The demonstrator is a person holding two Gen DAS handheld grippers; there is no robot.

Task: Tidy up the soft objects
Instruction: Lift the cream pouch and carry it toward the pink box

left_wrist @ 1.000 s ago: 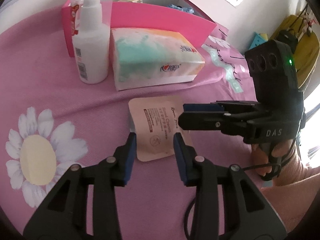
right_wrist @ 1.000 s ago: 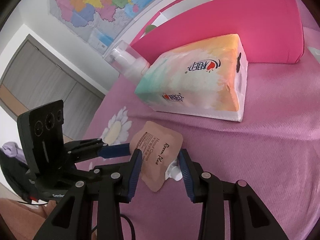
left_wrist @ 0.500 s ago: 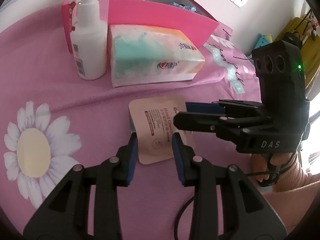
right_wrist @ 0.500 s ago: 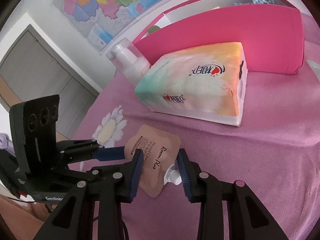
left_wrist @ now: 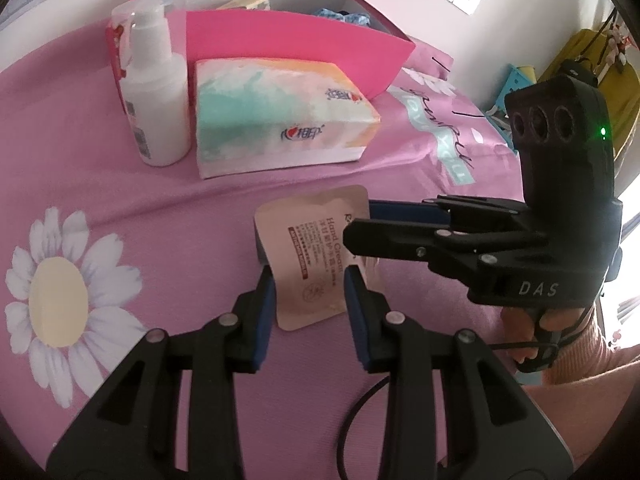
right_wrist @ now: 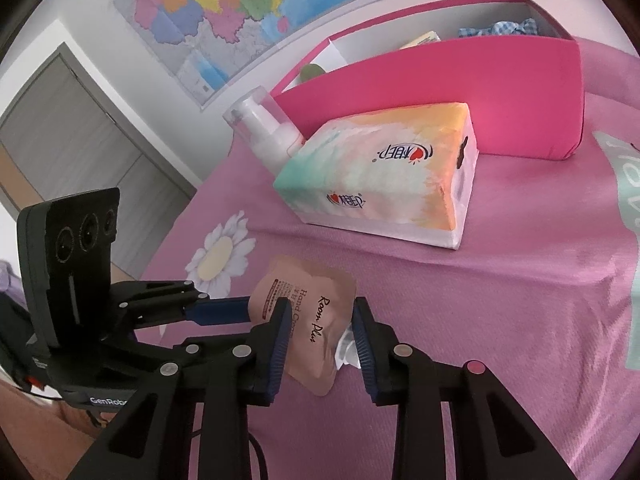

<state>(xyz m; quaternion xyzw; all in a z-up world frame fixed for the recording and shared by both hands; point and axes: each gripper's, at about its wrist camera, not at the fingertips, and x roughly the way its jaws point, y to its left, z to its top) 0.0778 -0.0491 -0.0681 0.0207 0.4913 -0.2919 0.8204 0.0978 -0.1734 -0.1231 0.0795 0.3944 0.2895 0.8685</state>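
Both tools have closed in around the pouch since a second ago, and the box and bottle sit farther off in the left wrist view. A flat, beige-pink hand cream pouch (left_wrist: 310,258) with a white spout lies on the pink bedspread (left_wrist: 80,168), near the middle. The left tool (left_wrist: 309,300) straddles the pouch's near end with its blue-padded fingers (left_wrist: 264,316) parted, one on each side; whether the pads touch the pouch cannot be told. The right tool (right_wrist: 320,332) reaches in from the right and straddles the pouch's spout end, fingers likewise apart and not clamped. Beyond the pouch, farther away, a soft tissue pack (left_wrist: 280,112) printed in teal, white and orange lies on the bedspread. A white pump bottle (left_wrist: 156,92) stands upright just left of the pack. Behind both, an open pink cardboard box (left_wrist: 304,46) holds a blue checked cloth (right_wrist: 500,28). A white daisy print (left_wrist: 60,300) marks the bedspread at near left.
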